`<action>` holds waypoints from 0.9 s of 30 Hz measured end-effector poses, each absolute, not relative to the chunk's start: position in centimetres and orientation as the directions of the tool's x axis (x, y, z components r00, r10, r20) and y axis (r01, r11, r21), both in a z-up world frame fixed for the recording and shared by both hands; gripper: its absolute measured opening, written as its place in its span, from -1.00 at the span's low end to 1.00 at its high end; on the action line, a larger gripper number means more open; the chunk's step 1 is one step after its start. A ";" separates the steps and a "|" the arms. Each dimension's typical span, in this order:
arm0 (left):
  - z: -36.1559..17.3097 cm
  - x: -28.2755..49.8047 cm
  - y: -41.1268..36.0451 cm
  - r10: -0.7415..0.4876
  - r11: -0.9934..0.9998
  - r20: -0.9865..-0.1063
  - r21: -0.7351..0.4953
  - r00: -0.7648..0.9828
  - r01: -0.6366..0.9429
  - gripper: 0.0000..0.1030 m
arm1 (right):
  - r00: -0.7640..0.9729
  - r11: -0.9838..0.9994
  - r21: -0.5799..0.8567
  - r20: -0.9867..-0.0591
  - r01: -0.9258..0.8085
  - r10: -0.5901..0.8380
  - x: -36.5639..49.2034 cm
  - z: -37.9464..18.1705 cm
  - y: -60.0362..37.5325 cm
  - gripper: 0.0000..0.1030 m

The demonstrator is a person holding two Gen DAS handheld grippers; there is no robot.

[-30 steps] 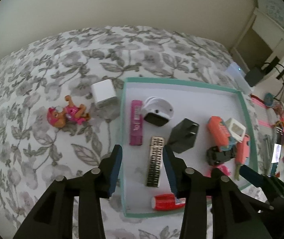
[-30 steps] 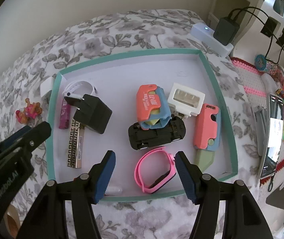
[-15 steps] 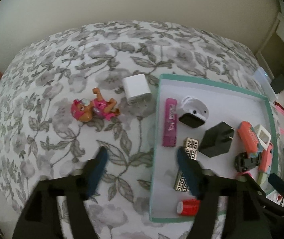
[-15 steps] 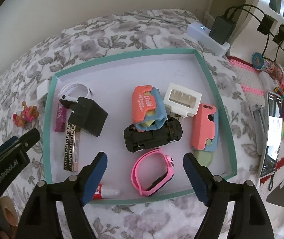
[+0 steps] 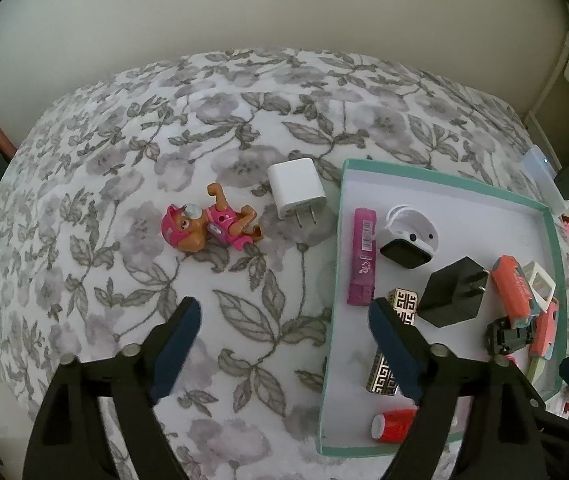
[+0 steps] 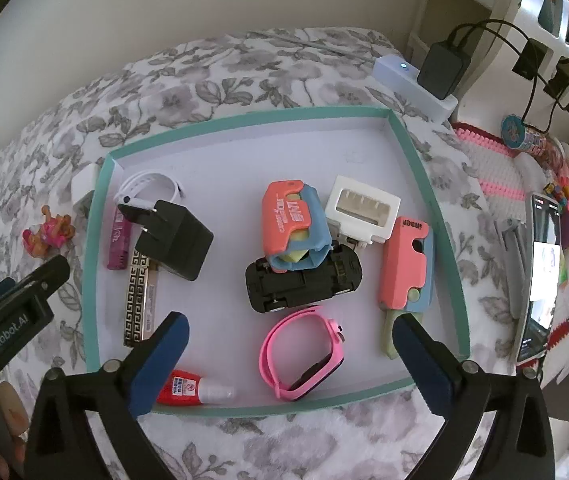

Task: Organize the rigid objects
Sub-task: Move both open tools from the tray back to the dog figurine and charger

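A white tray with a teal rim [image 5: 444,178] [image 6: 244,118] lies on the flowered bedspread. Left of it, outside, lie a white charger [image 5: 296,186] and a pink toy dog [image 5: 208,228]. My left gripper [image 5: 284,306] hovers over the bedspread at the tray's left rim, jaws opening, nothing between them. A gold patterned bar [image 5: 394,344] lies in the tray by its right finger. My right gripper [image 6: 288,322] hangs over the tray's near side, jaws opening. A pink watch [image 6: 300,354] lies loose between its fingers, untouched.
The tray also holds a black charger [image 6: 174,240], a black toy car [image 6: 304,284], a white watch [image 6: 150,186], a purple stick [image 6: 118,240], a red glue tube [image 6: 188,388] and coral-and-blue cutters [image 6: 404,264]. A phone [image 6: 540,280] and a power strip [image 6: 412,86] lie to the right.
The left gripper's jaws spread away from the gold bar and the gripper swung left over the bedspread. The right gripper's jaws spread wide of the pink watch without moving off.
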State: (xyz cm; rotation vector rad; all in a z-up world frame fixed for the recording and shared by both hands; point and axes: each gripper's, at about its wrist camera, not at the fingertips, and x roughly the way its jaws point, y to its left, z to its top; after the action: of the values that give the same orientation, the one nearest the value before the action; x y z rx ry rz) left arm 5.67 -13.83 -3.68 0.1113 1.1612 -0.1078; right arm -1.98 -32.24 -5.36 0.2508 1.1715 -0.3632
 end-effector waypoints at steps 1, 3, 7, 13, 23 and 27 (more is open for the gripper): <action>-3.7 5.7 -13.8 -0.028 0.990 -0.917 0.031 0.398 0.140 0.84 | 0.344 0.914 0.004 -0.927 0.406 -0.148 -2.0 -5.3 -32.3 1.00; -3.5 5.7 -13.7 -0.028 0.991 -0.914 0.028 0.406 0.132 0.84 | 0.348 0.913 0.005 -0.926 0.408 -0.150 -2.0 -5.3 -32.3 1.00; -3.3 5.9 -13.3 -0.033 0.992 -0.910 0.019 0.413 0.123 0.84 | 0.352 0.913 0.009 -0.924 0.408 -0.148 -2.0 -5.3 -32.4 1.00; -2.5 6.8 -11.2 -0.047 0.997 -0.901 -0.014 0.432 0.080 0.84 | 0.381 0.911 0.042 -0.915 0.410 -0.130 -2.1 -4.6 -32.1 1.00; -1.3 9.7 -5.4 -0.084 0.992 -0.874 -0.119 0.478 -0.044 0.96 | 0.487 0.935 0.110 -0.870 0.337 -0.073 -0.4 -2.4 -29.3 1.00; -1.8 10.8 -4.6 -0.103 0.986 -0.881 -0.151 0.461 -0.070 0.96 | 0.509 0.943 0.136 -0.860 0.303 -0.039 0.6 -2.0 -28.5 1.00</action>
State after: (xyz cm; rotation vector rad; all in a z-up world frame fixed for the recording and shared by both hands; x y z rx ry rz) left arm 10.77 -4.63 -1.78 -0.1749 1.0932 -0.0205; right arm 0.64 -28.47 -2.00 0.2855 1.0196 -0.2098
